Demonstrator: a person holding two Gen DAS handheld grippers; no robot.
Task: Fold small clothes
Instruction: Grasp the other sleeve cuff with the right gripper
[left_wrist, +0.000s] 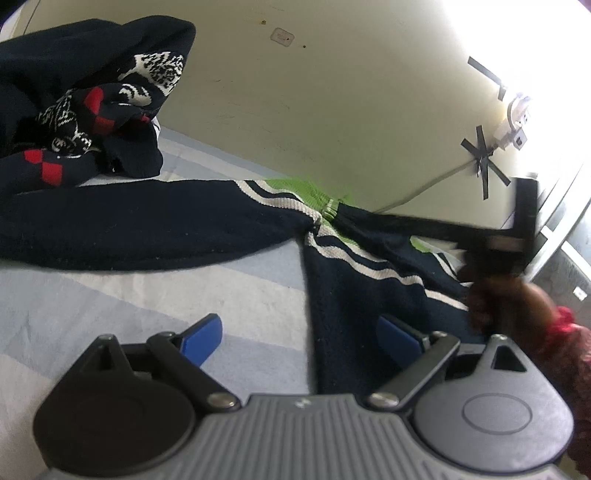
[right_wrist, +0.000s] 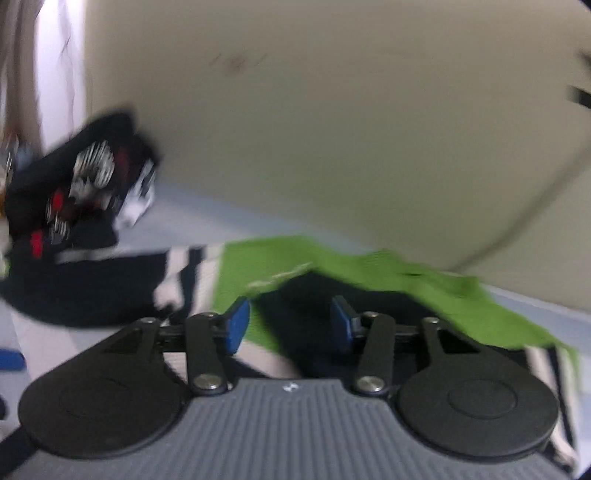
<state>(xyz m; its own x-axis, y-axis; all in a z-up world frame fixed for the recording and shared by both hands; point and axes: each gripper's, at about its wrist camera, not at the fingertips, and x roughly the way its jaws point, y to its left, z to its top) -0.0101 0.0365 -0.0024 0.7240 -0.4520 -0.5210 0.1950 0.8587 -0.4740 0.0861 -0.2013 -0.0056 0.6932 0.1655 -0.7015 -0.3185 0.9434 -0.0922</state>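
Observation:
A navy sweater (left_wrist: 129, 225) with white stripes and a green part (left_wrist: 291, 188) lies spread on the striped bed sheet (left_wrist: 110, 295). My left gripper (left_wrist: 301, 338) is open low over the sweater's near edge, one pad above the cloth and the other above the sheet. In the right wrist view, which is blurred, the navy and green sweater (right_wrist: 424, 291) lies under my right gripper (right_wrist: 290, 326). Its jaws stand apart, with dark navy cloth showing in the gap, and I see no pad pressing on it. The left wrist view shows the right gripper (left_wrist: 509, 236) blurred, in a hand with a red sleeve.
A heap of dark clothes with a red and white pattern (left_wrist: 92, 103) (right_wrist: 85, 195) sits at the back left against the cream wall (left_wrist: 332, 92). A cable and black tape crosses (left_wrist: 484, 162) run along the wall at the right.

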